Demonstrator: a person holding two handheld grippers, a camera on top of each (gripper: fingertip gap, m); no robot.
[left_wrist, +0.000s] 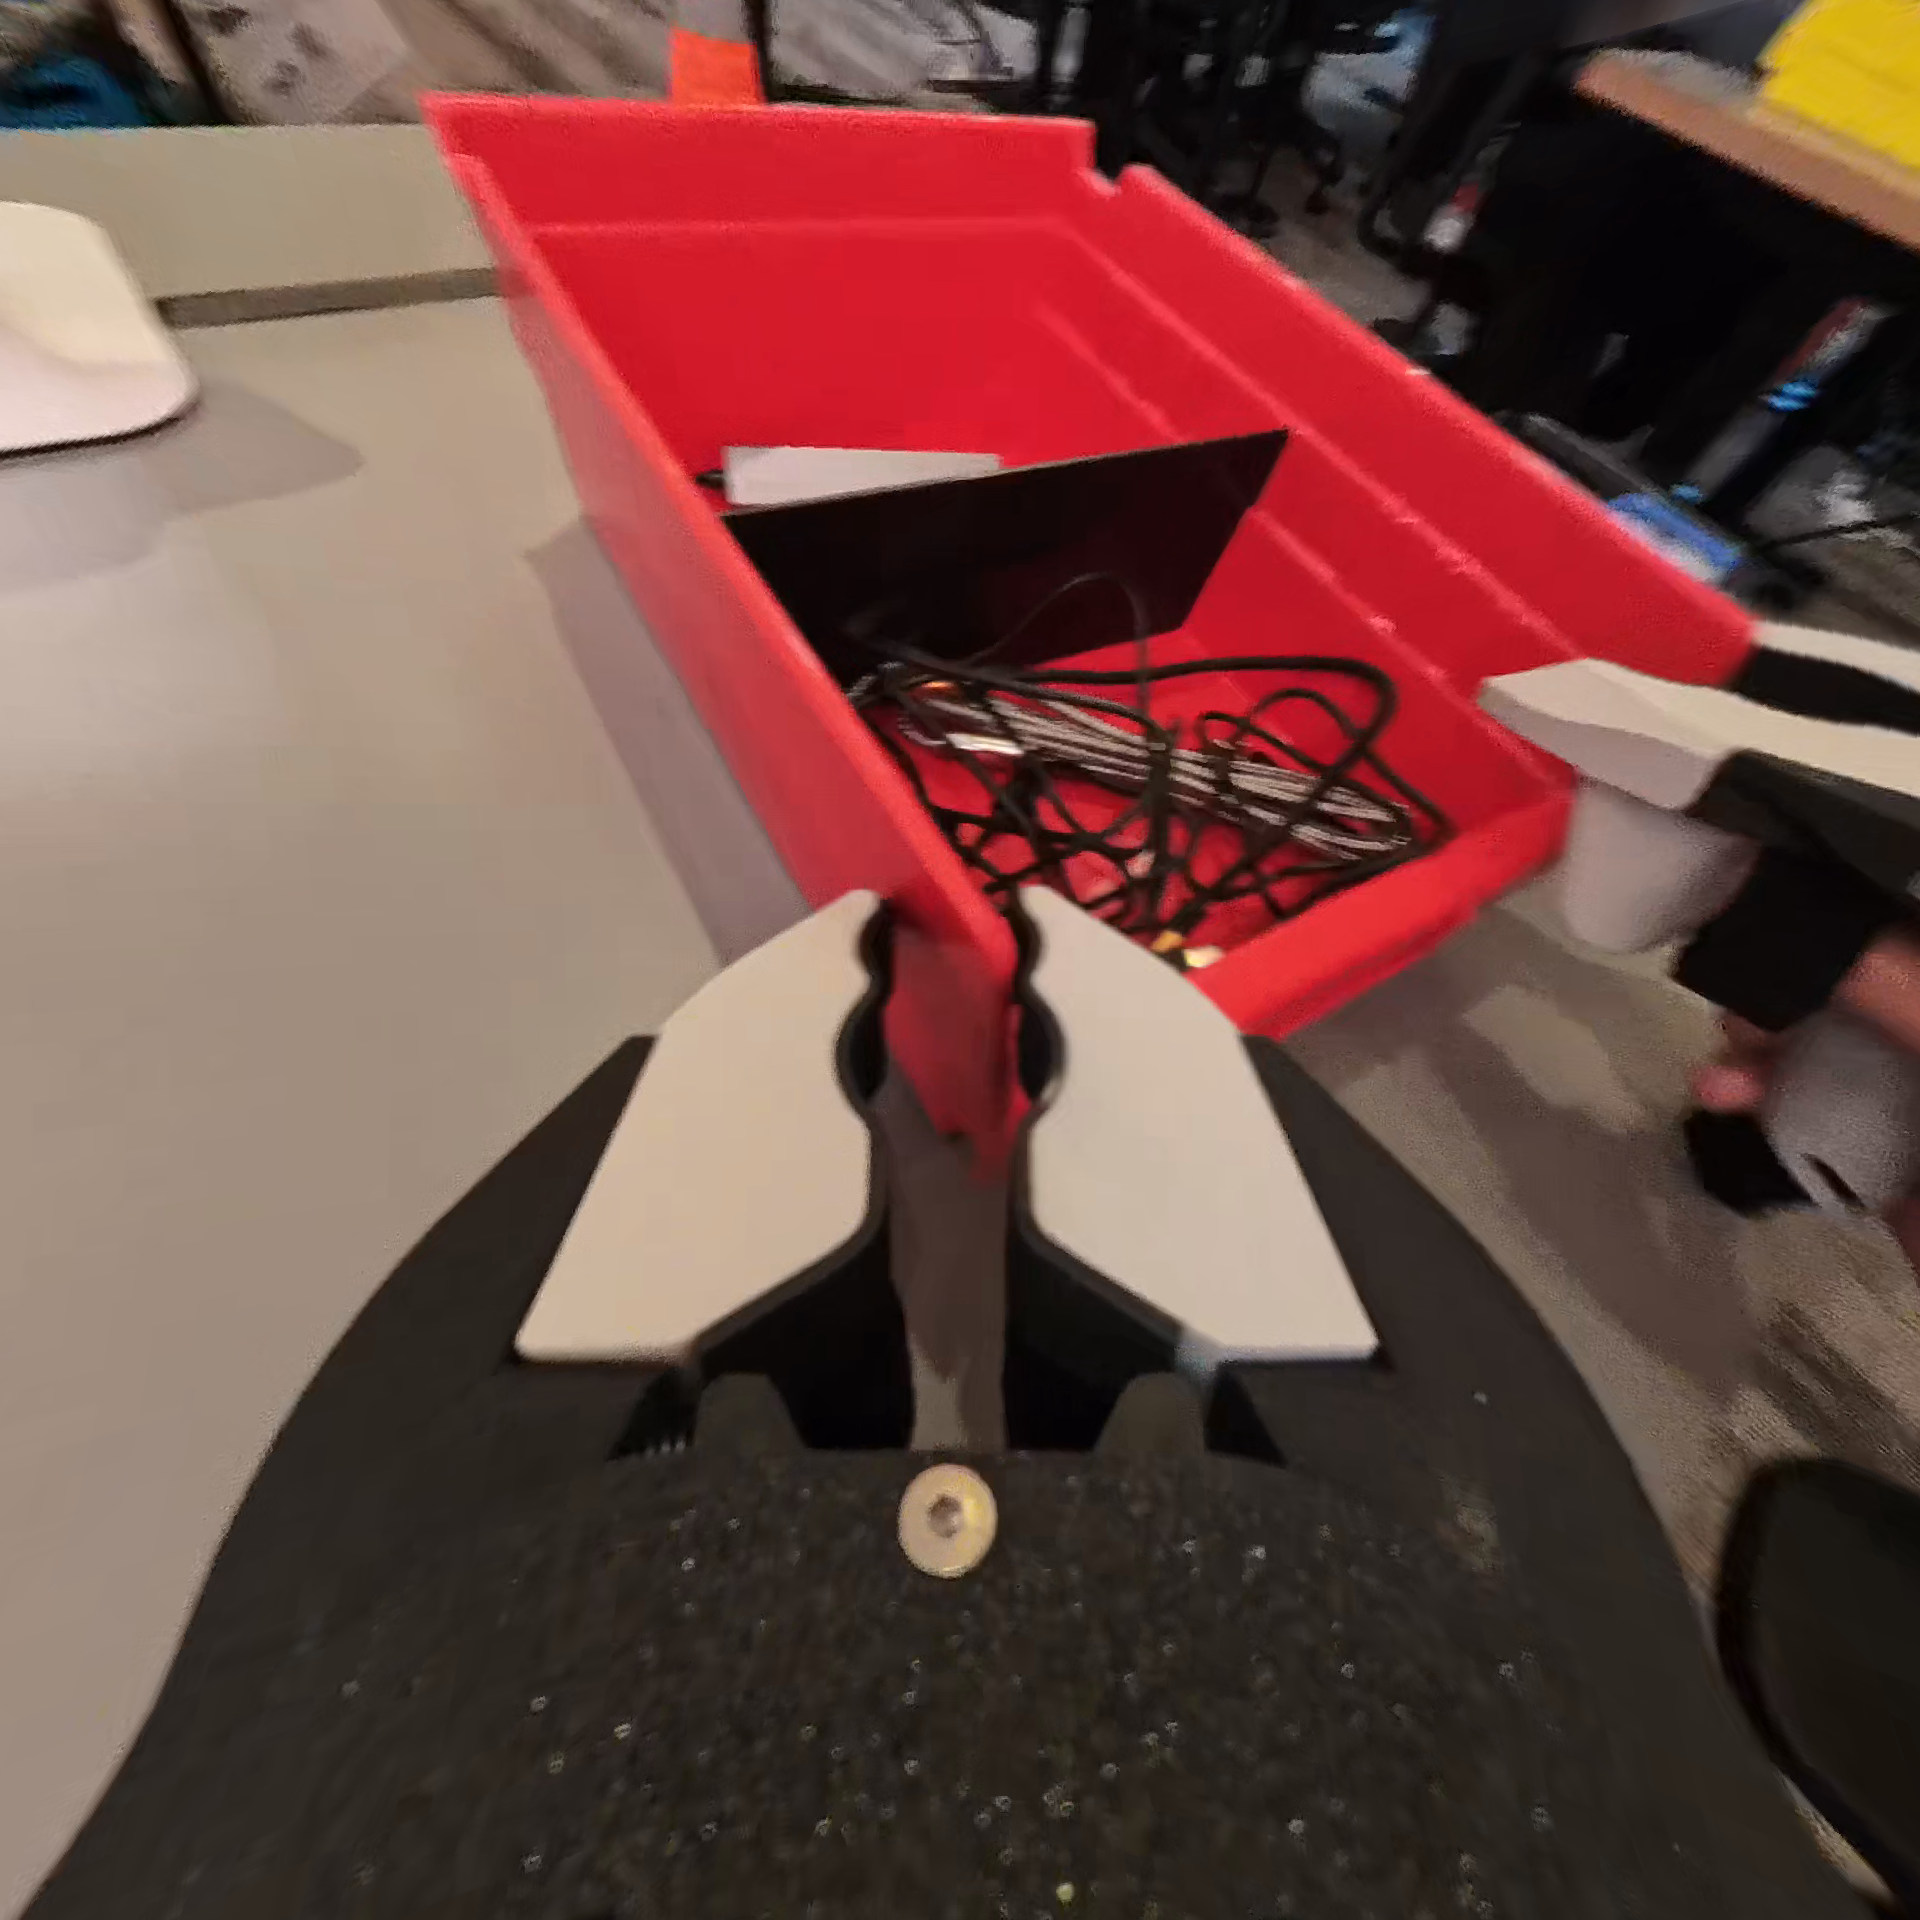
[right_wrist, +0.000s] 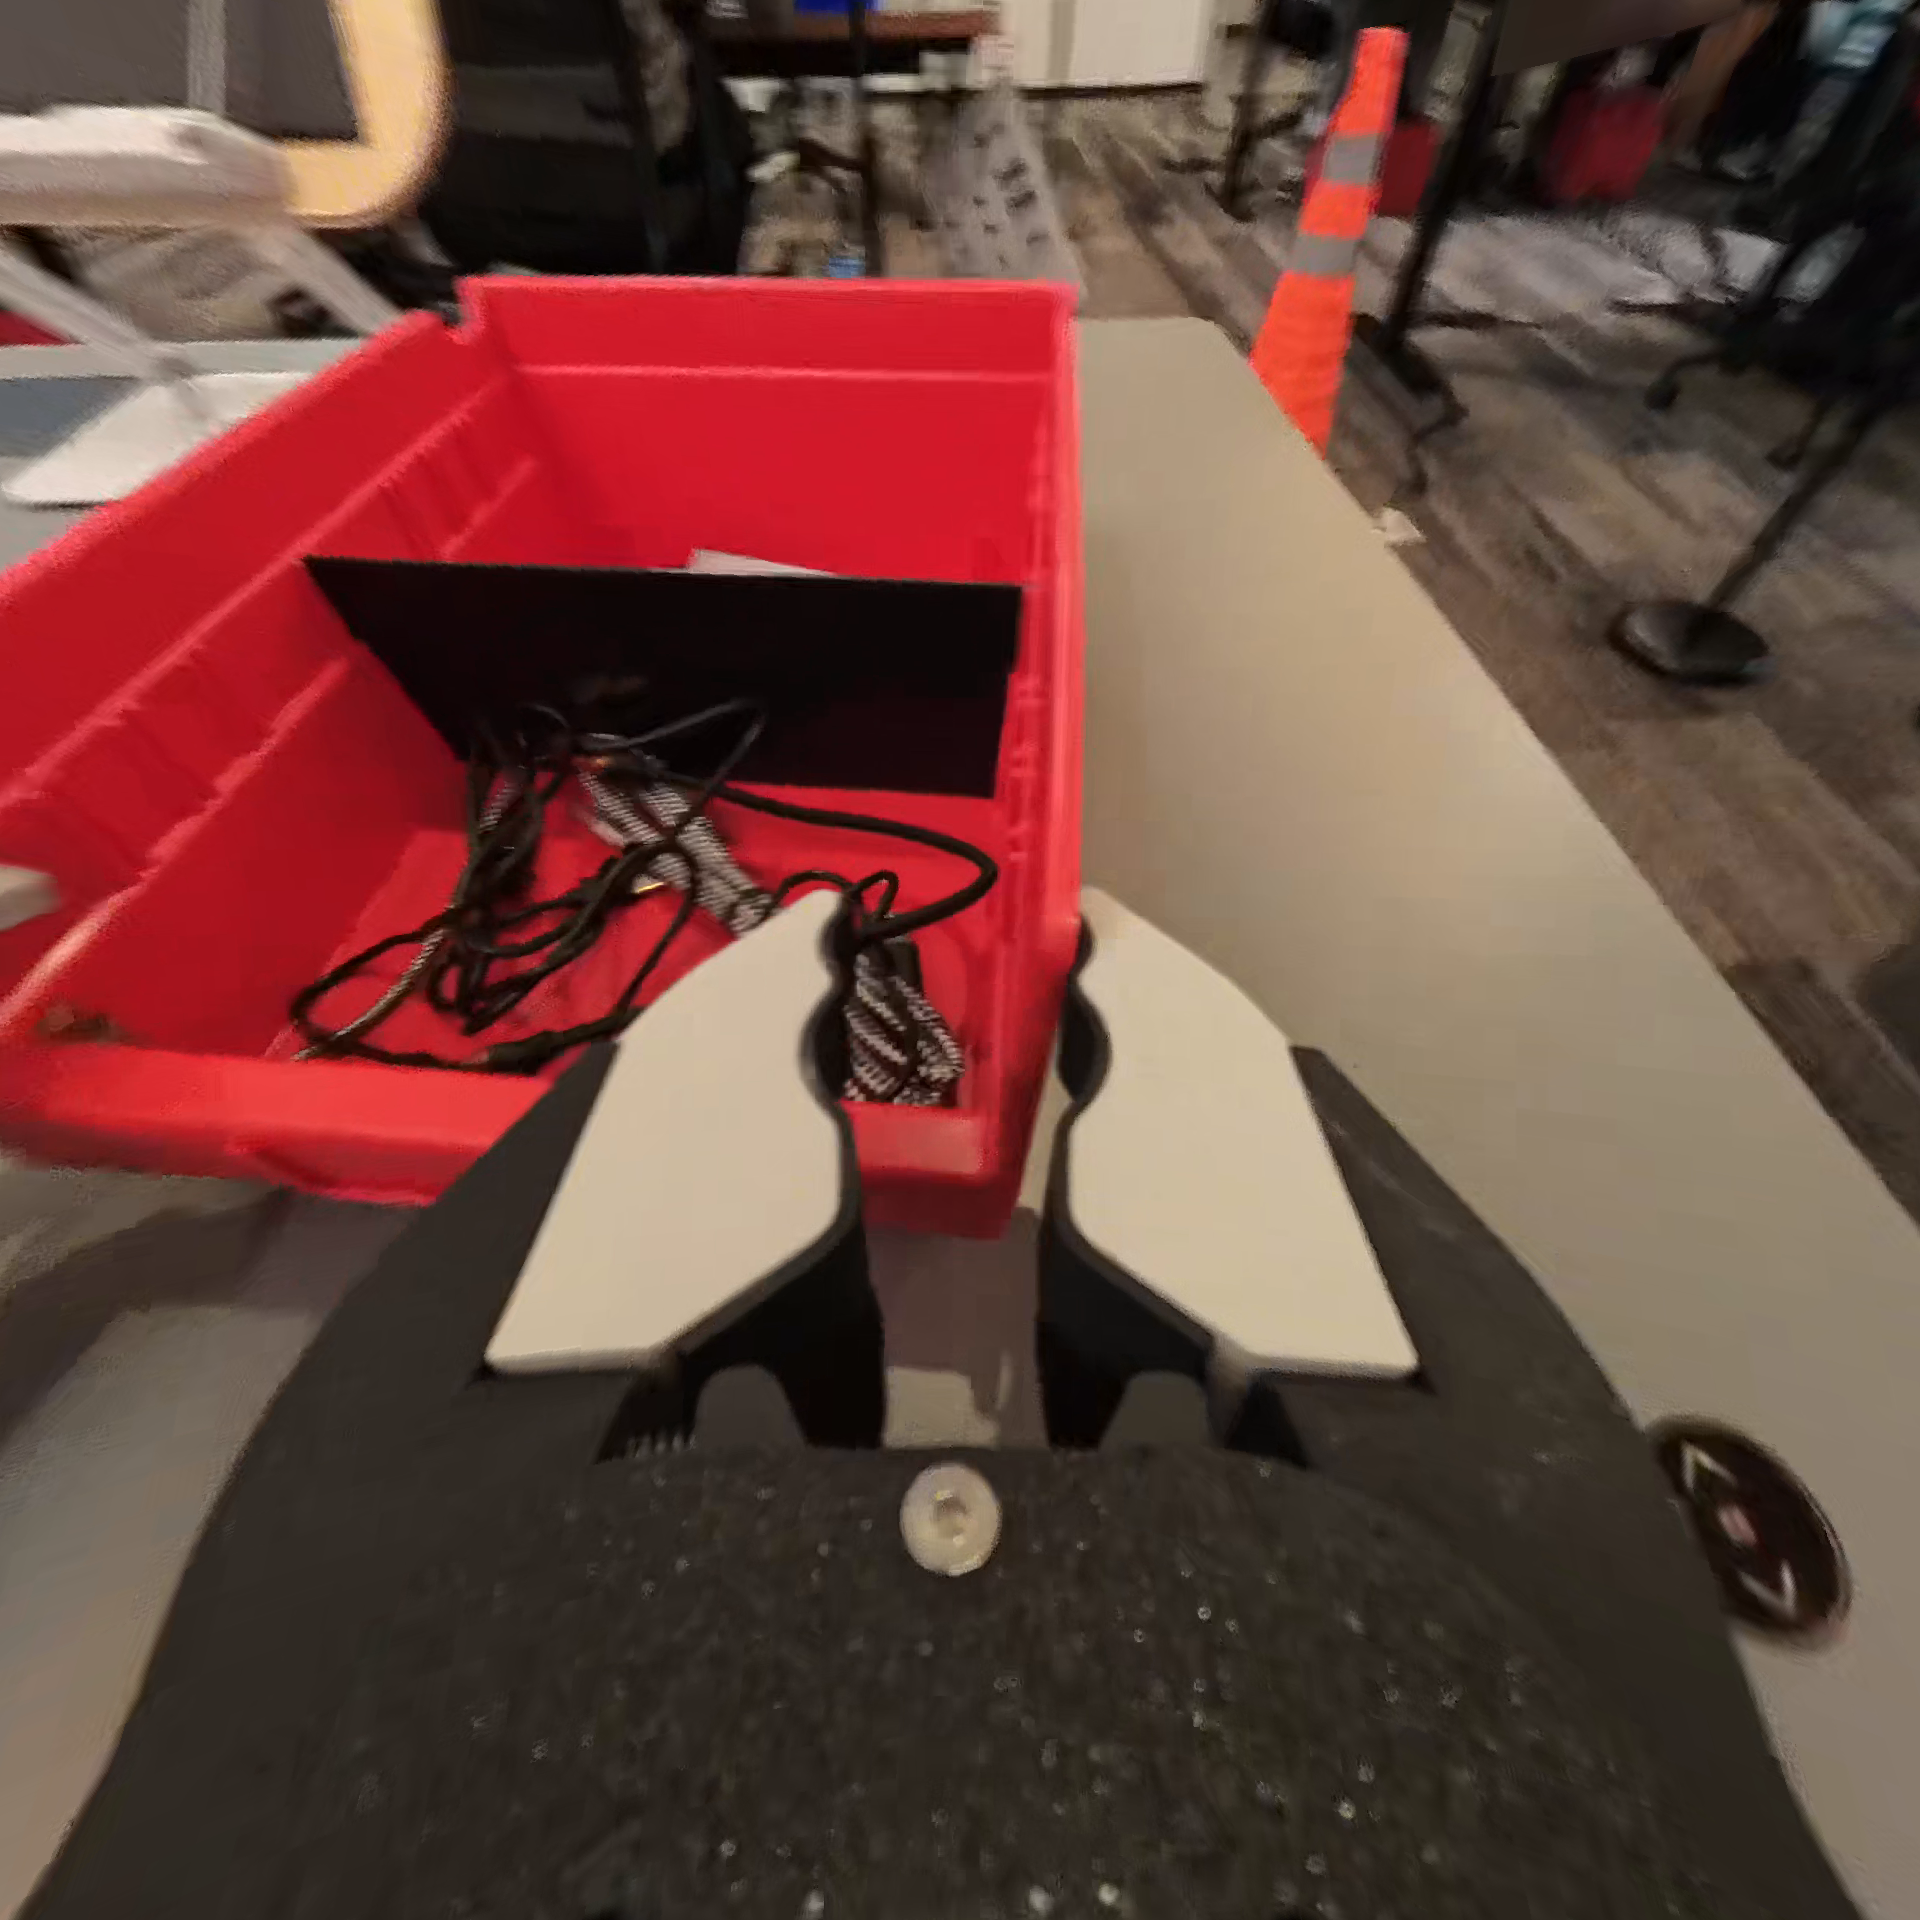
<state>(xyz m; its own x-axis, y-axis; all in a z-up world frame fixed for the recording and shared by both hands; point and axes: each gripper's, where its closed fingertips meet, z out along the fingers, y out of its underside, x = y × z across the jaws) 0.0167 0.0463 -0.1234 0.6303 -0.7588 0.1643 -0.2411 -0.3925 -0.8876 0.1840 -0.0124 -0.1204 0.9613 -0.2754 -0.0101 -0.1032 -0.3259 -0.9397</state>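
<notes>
Left wrist view, left gripper (left_wrist: 951, 935) clamped on red bin (left_wrist: 831, 312) corner, right gripper (right_wrist: 956, 935) straddling its wall, jaws parted

The red bin (left_wrist: 1039, 343) looks like smooth, slightly glossy plastic, its divider (right_wrist: 727, 665) matt black. The counter (left_wrist: 260, 831) is smooth matt grey; the striped cable (right_wrist: 894, 1029) looks braided cloth.

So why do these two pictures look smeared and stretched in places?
Left wrist view: motion blur smears the red bin, while the left gripper stays crisper; the wide lens bows the table, which shows soft shadows. Right wrist view: the traffic cone and background are blurred and dim; the right gripper looks oversized near the lens.
</notes>
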